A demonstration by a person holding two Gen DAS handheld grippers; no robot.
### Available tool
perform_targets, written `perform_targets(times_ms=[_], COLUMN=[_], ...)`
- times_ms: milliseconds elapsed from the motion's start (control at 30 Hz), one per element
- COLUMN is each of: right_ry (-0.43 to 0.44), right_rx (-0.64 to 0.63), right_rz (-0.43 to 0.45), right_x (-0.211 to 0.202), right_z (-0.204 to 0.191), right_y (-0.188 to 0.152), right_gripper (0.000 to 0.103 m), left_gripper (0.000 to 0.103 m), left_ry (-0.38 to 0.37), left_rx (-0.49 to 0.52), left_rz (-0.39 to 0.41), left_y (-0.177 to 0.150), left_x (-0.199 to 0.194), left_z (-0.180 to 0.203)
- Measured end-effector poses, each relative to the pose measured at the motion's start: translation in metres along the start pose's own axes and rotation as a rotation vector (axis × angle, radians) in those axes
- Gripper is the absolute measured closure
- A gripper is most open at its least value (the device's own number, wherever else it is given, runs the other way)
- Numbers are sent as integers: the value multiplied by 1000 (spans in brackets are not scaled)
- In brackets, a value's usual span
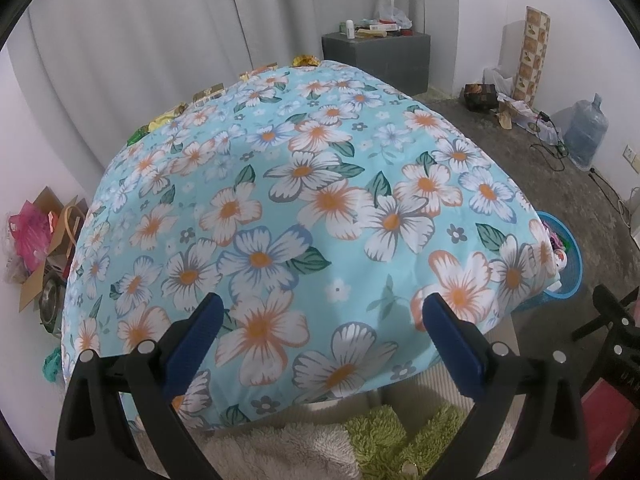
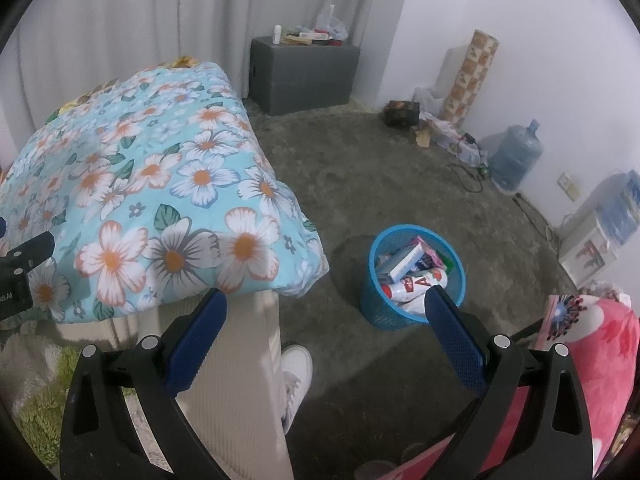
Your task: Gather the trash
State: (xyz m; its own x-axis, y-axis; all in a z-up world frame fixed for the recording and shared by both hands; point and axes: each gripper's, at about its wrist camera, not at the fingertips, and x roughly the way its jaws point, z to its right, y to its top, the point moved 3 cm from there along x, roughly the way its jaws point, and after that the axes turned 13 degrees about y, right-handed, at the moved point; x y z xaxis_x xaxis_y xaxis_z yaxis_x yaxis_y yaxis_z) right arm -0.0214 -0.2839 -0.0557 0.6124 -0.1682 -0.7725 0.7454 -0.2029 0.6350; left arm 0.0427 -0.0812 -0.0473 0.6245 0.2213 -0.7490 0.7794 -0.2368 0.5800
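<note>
Blue mesh wastebasket (image 2: pixel 414 276), full of cartons and a bottle marked with a large red "A", stands on the floor just beyond the right claw (image 2: pixel 326 322), spread and empty; left claw (image 1: pixel 320 328), also spread, faces the floral-clothed table (image 1: pixel 280 200), where wrappers (image 1: pixel 306 60) at its far edge likely come next

right gripper (image 2: pixel 324 300) hung with jaws wide, empty | blue mesh bin (image 2: pixel 412 280) of trash stood just ahead by its right fingertip | floral-covered table (image 2: pixel 140 200) ahead-left
</note>
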Motion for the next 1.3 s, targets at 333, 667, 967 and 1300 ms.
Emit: perform_targets(times_ms=[333,667,967,1300], right_ry=[0,-1,3,1], right_rx=[-1,-2,-5,-3], right_rz=[0,0,3,3], right_x=[0,0,0,0], right_z=[0,0,0,-1], right_y=[-1,0,1,1], right_gripper=[8,8,8,8], left_gripper=[5,5,5,5], left_ry=[0,-2,-2,-1], left_rx=[0,1,0,-1], left_rz=[0,-1,0,-1], left_y=[-1,-1,0,0], left_x=[-1,-1,-1,-1], left_z=[-1,-2,-2,-2])
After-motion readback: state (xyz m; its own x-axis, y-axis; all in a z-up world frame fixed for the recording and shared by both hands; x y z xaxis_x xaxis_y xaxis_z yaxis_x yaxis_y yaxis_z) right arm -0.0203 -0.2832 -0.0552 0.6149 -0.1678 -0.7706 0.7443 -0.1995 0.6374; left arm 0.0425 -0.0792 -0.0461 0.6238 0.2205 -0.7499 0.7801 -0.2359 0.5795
